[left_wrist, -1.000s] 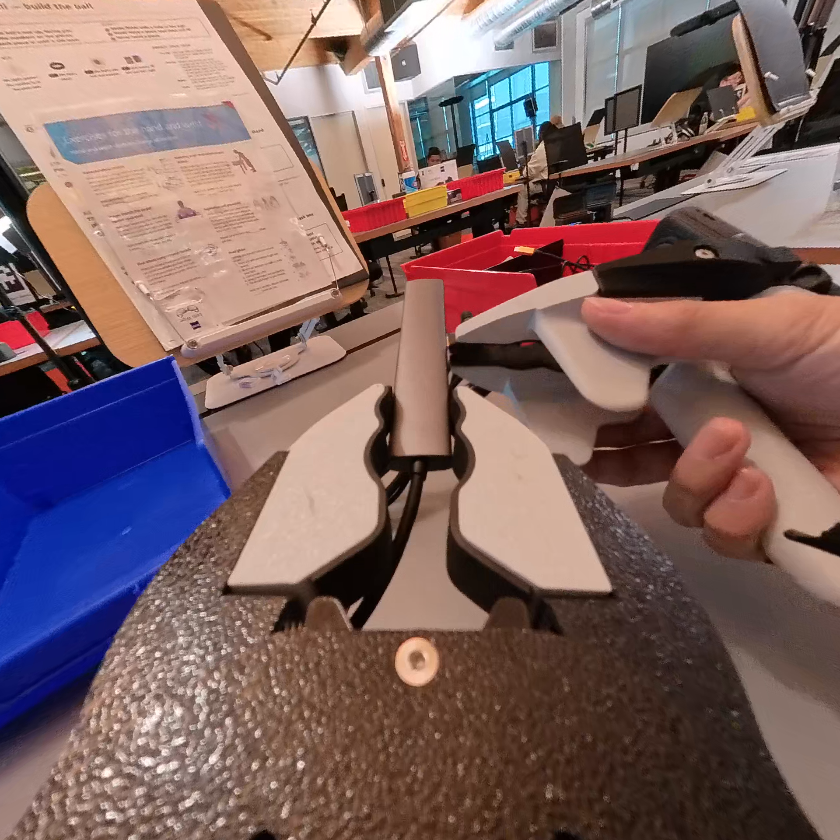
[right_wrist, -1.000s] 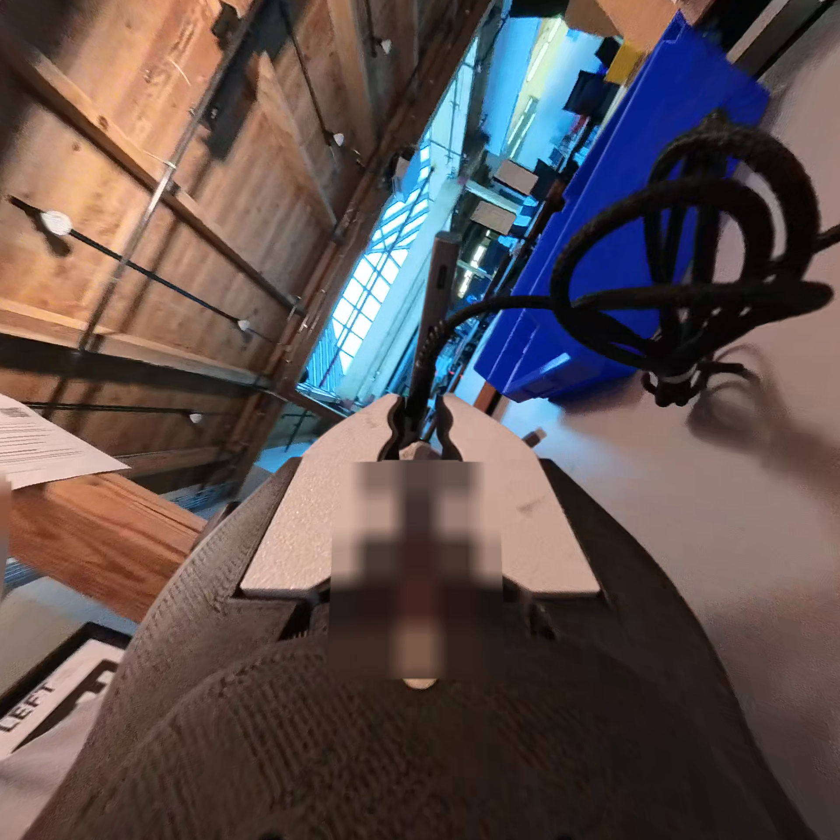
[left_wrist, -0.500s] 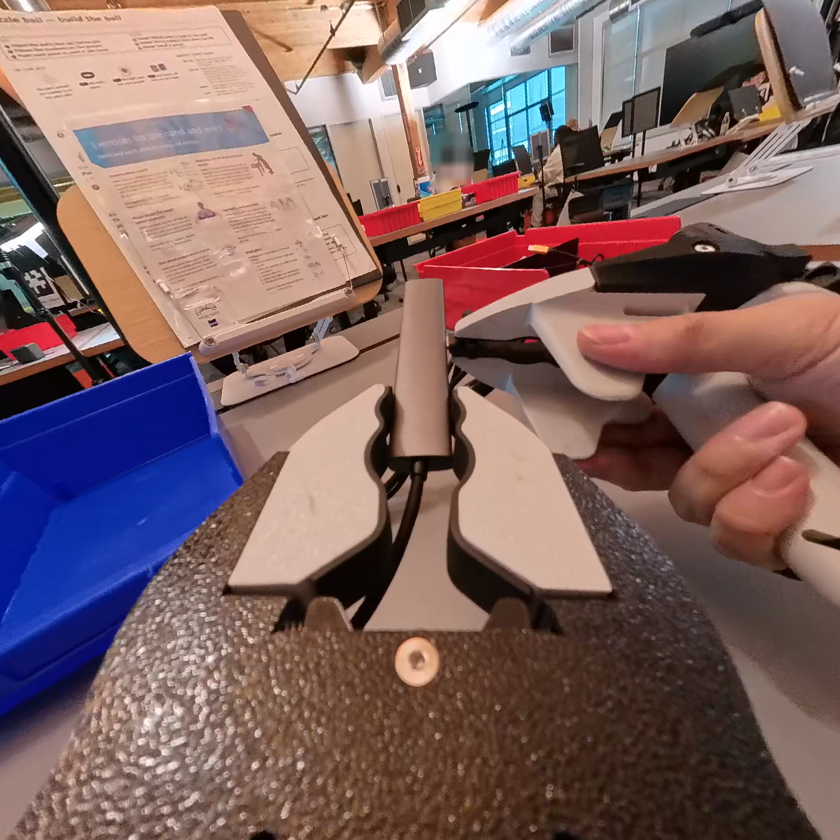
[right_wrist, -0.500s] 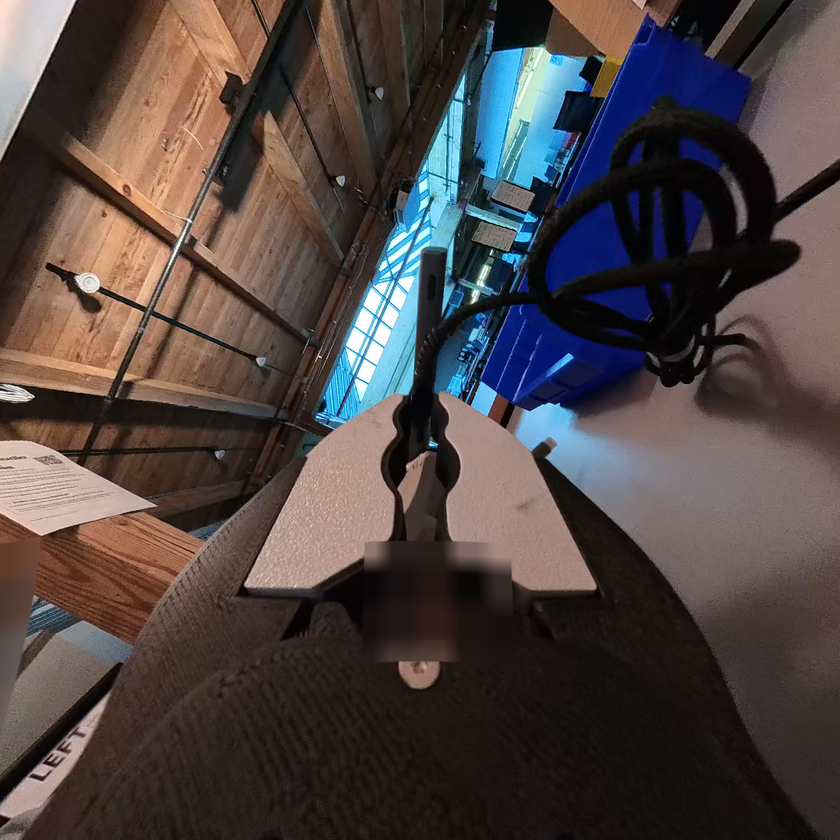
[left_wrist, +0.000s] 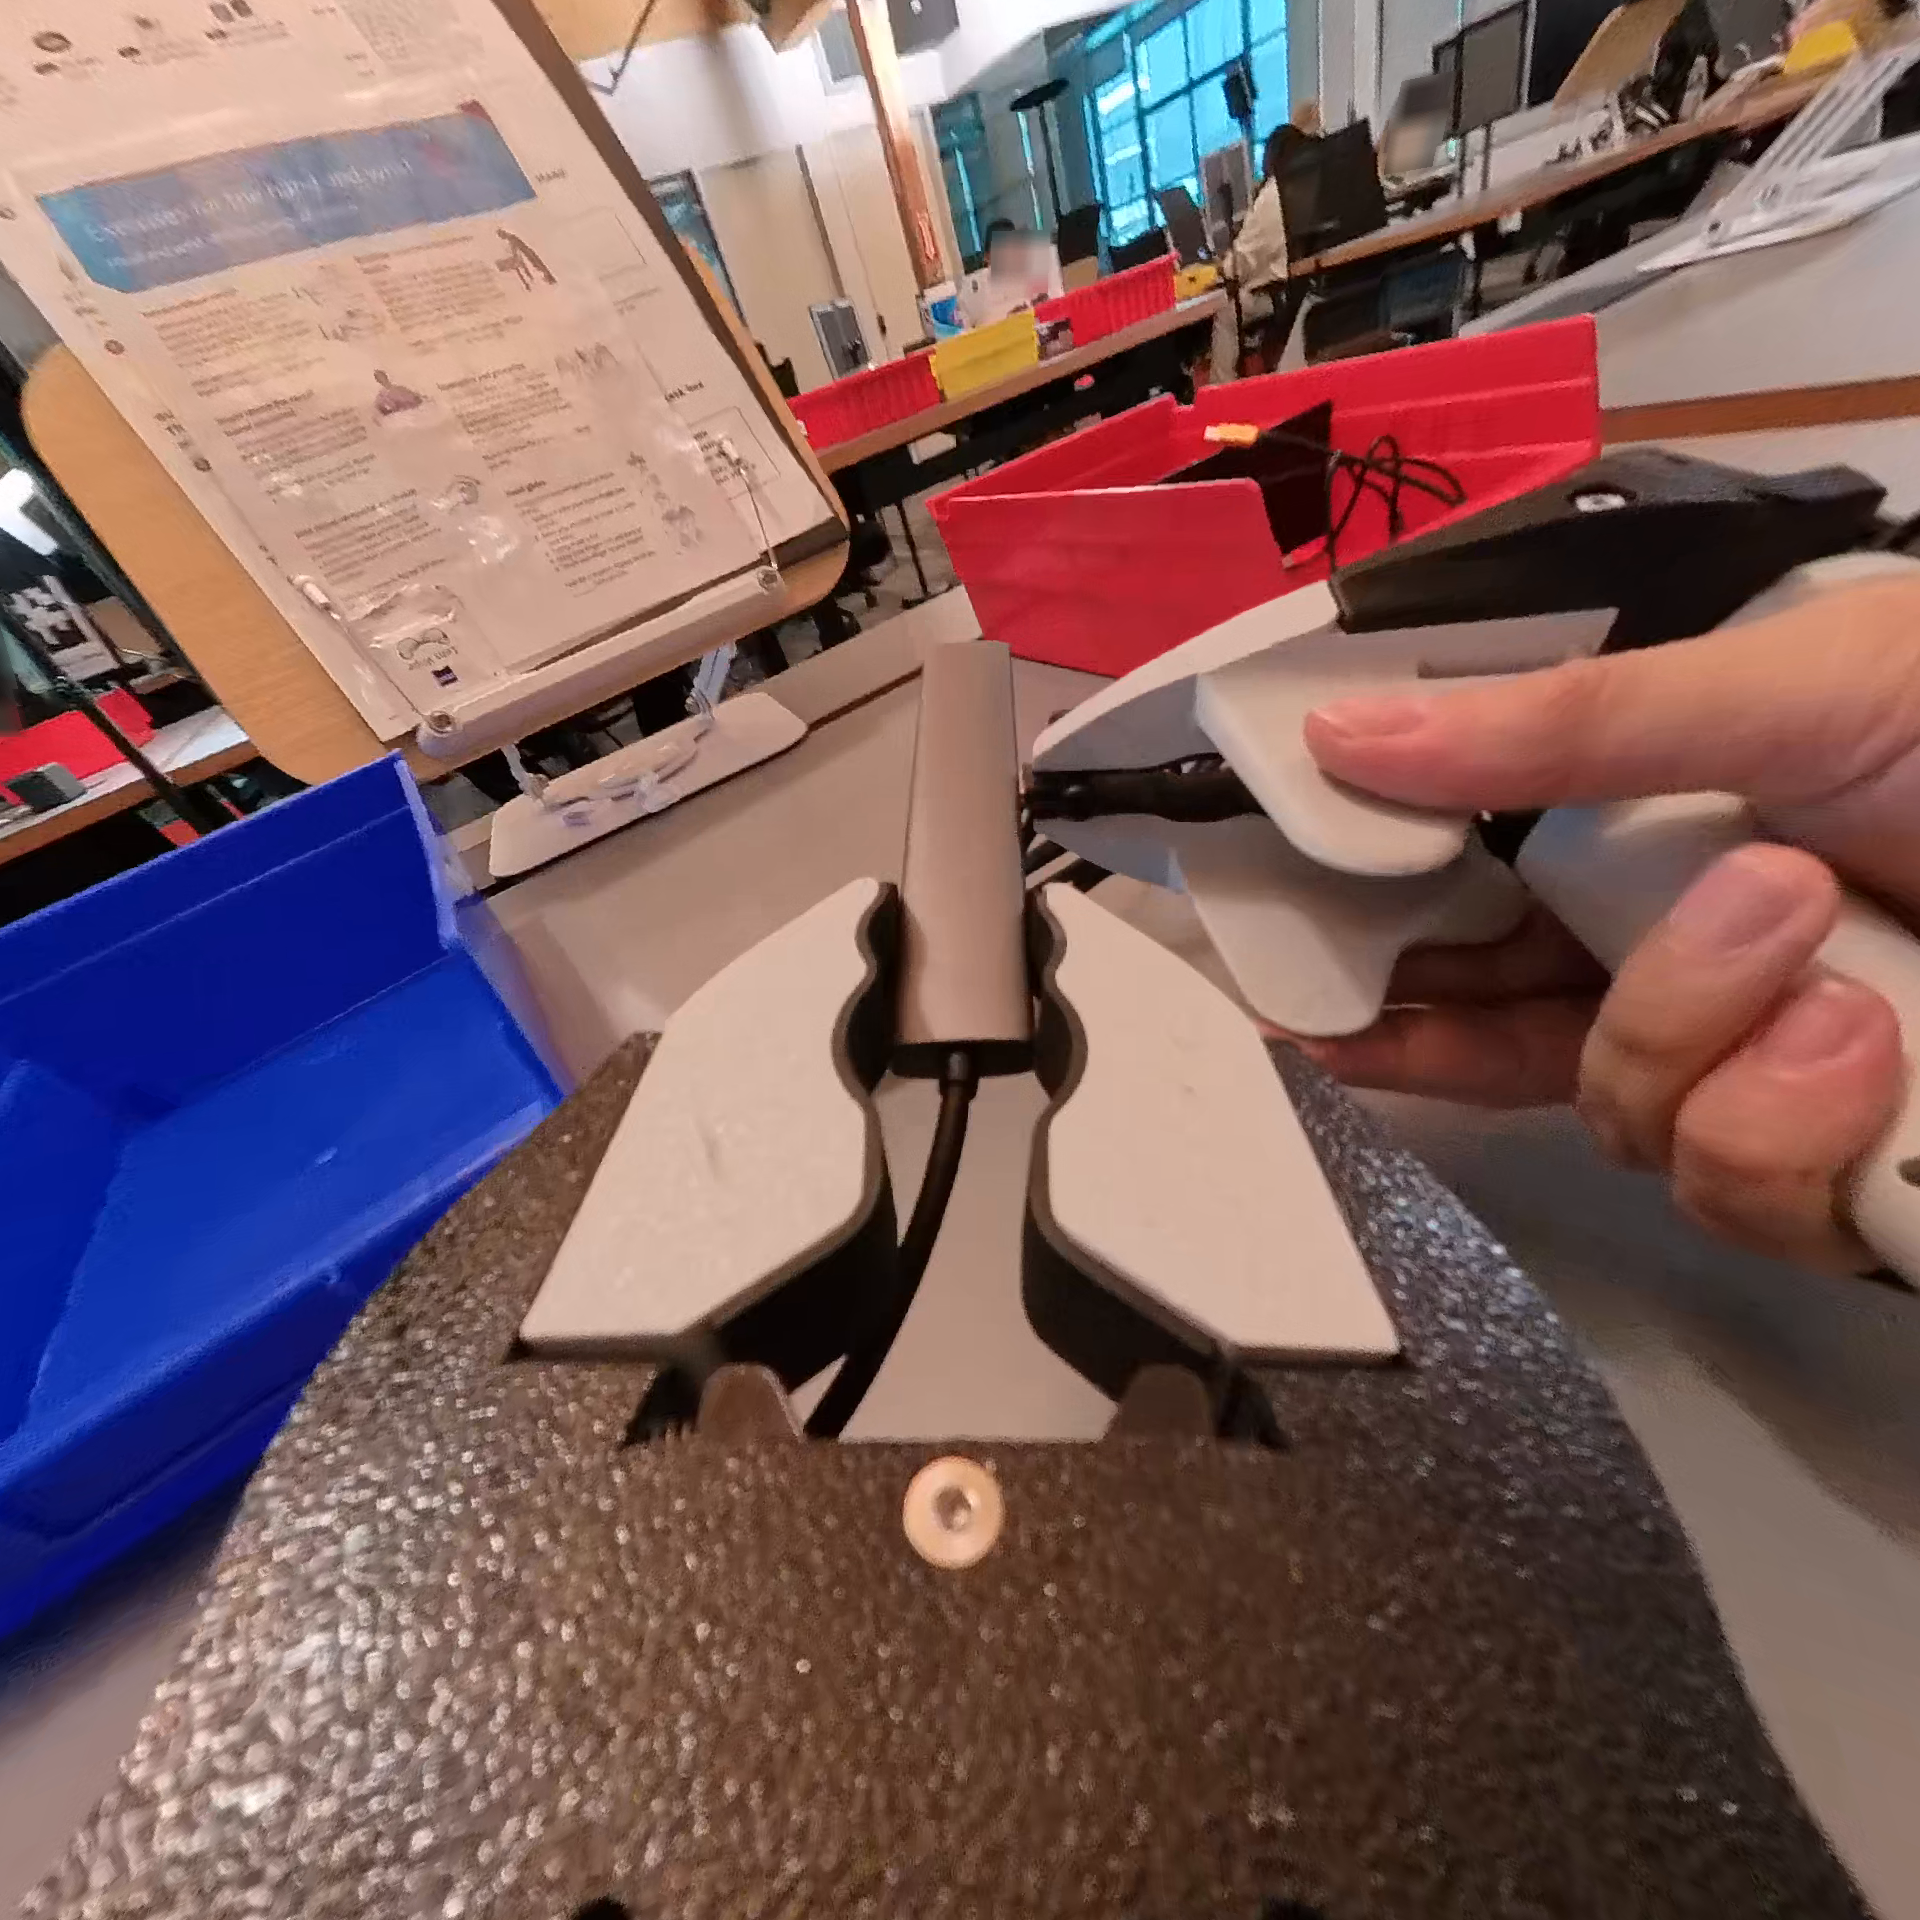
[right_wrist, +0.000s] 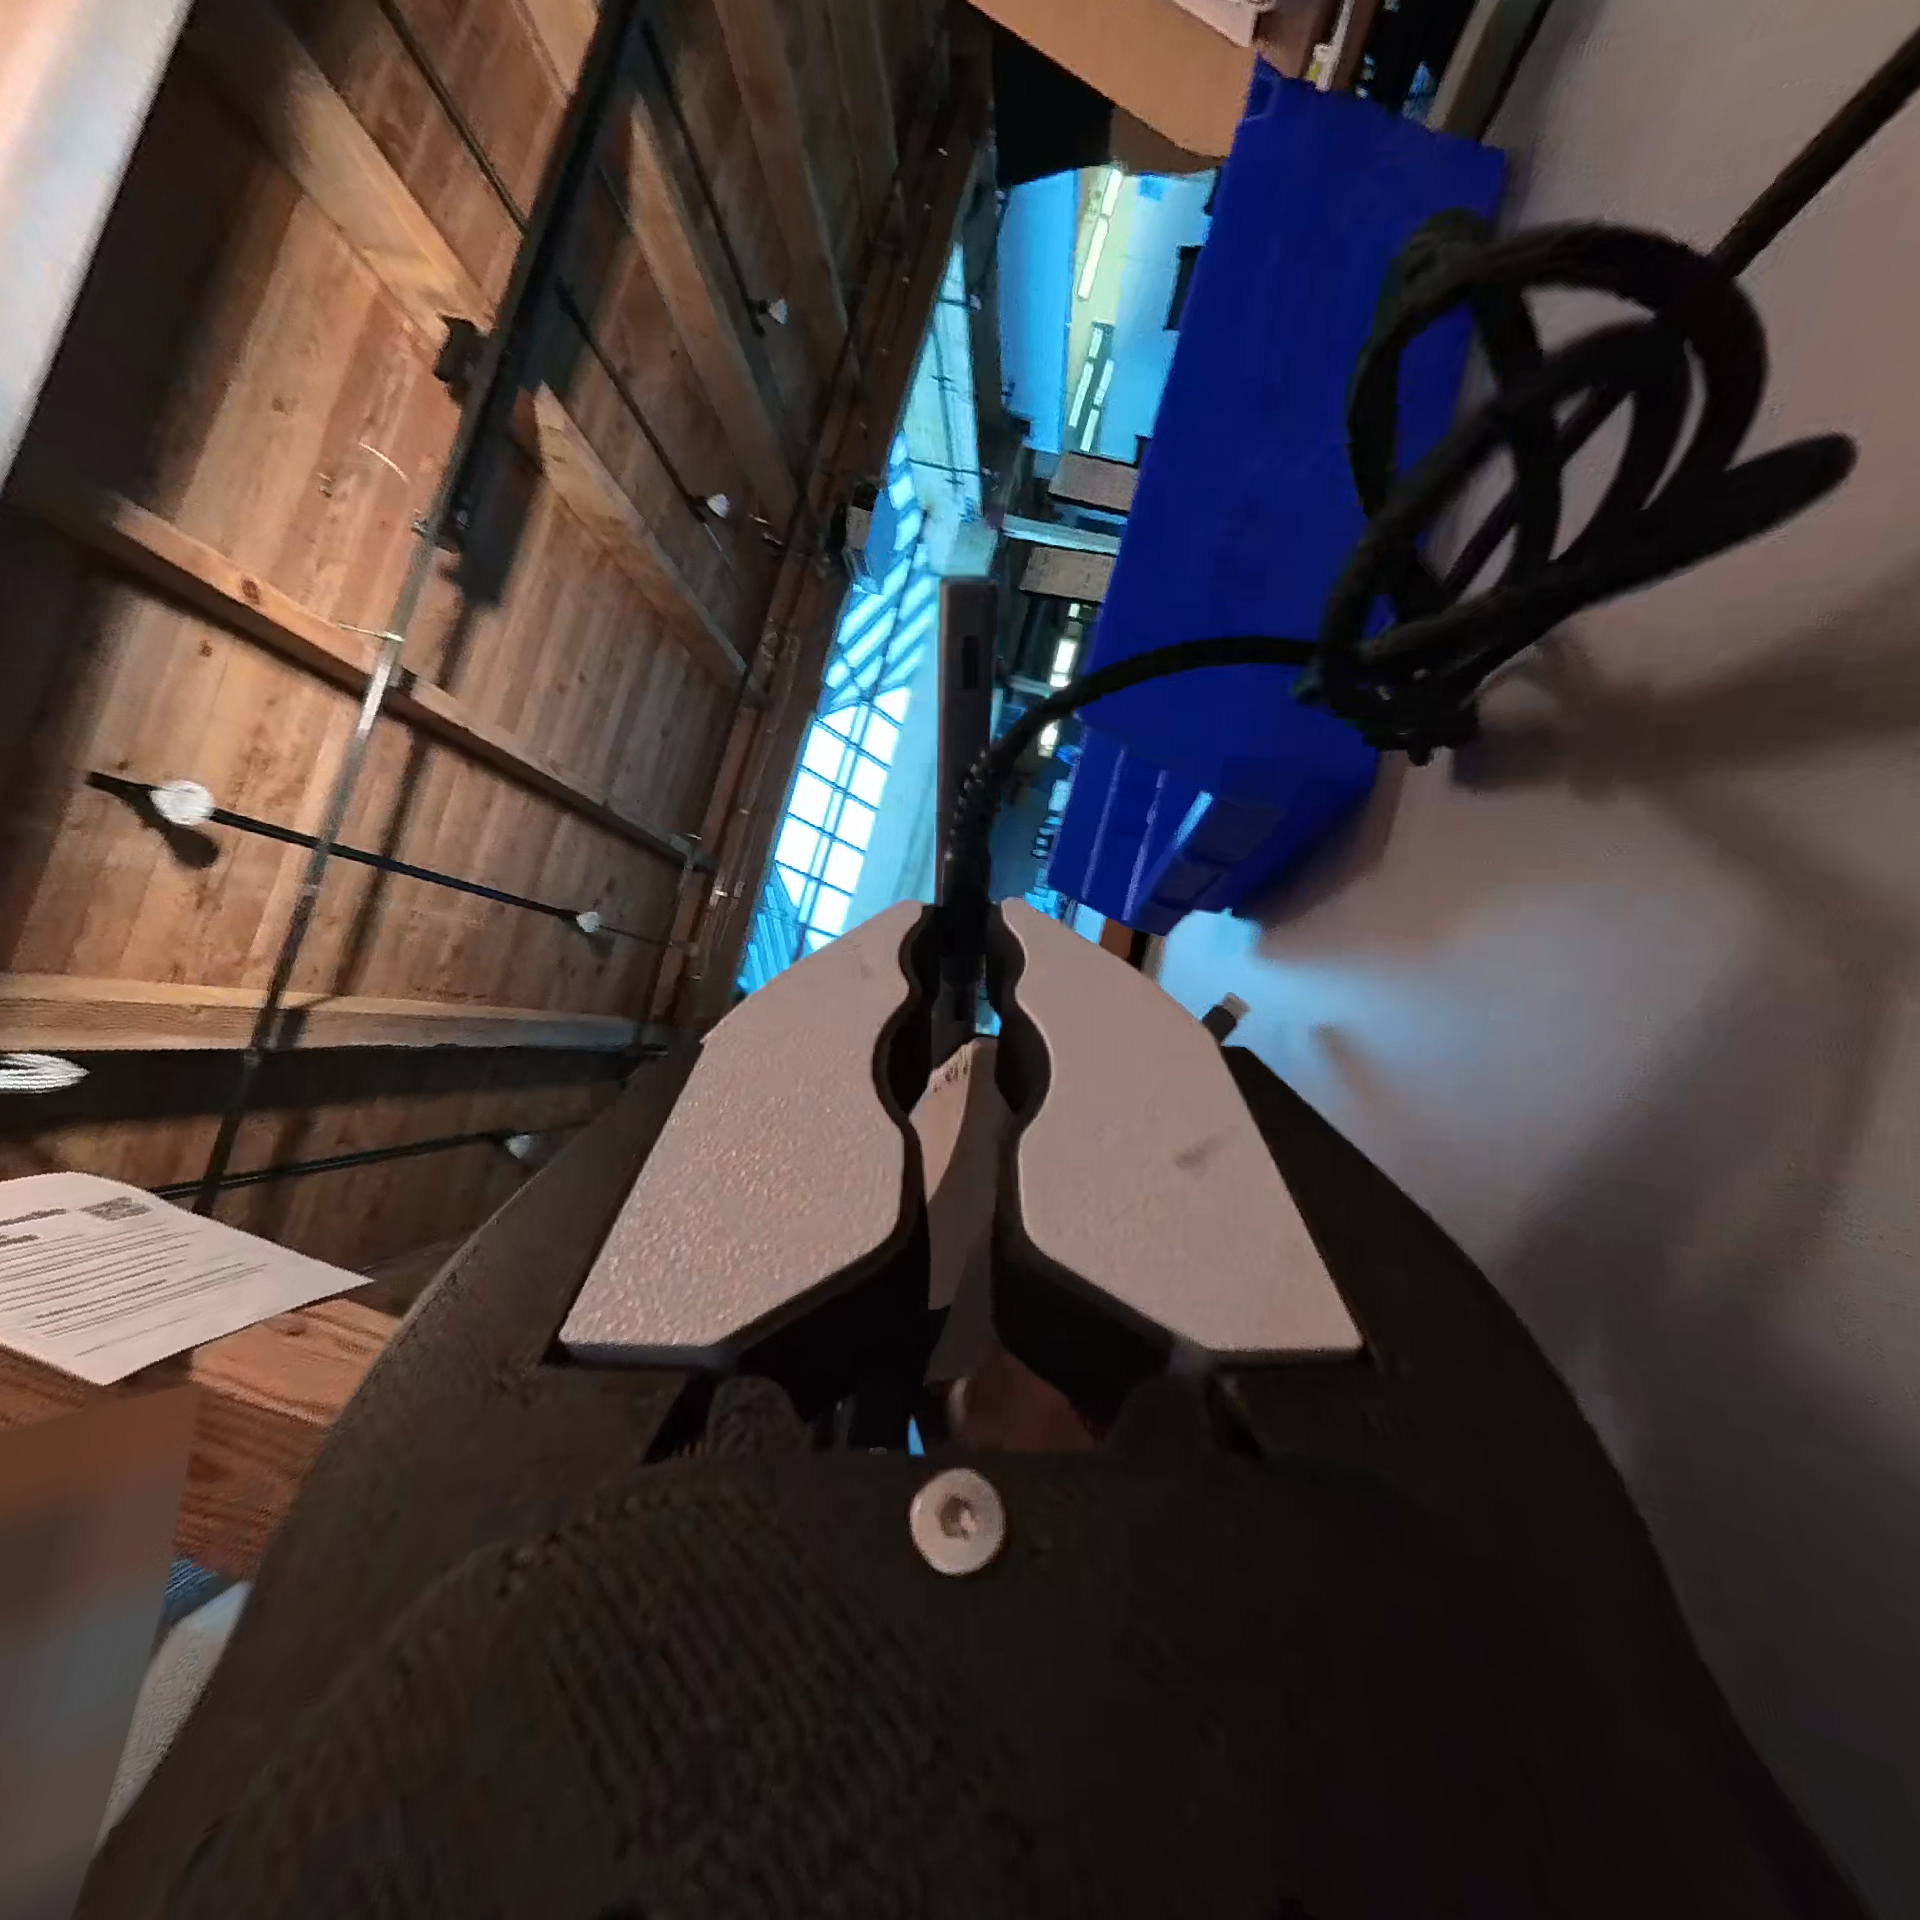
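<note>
The left gripper (left_wrist: 961, 935), with pale matte fingers on a pebbled black body, is clamped on a slim brushed grey metal hub bar (left_wrist: 961, 821), holding it upright above the smooth grey worktop (left_wrist: 665, 914). A thin black cord (left_wrist: 925, 1195) leaves the bar's lower end between the fingers. From the right, a hand (left_wrist: 1704, 935) brings the right gripper (right_wrist: 961, 940), its jaws nearly together on a braided black cable (right_wrist: 971, 831) right beside the bar; the cable's bundled coil (right_wrist: 1538, 468) hangs loose. A glossy blue plastic bin (left_wrist: 208, 1091) sits at the worktop's left edge, a red plastic bin (left_wrist: 1122, 561) at its far edge, a laminated sheet on a stand (left_wrist: 395, 343) between them. Wooden beams (right_wrist: 416, 520) run overhead.
</note>
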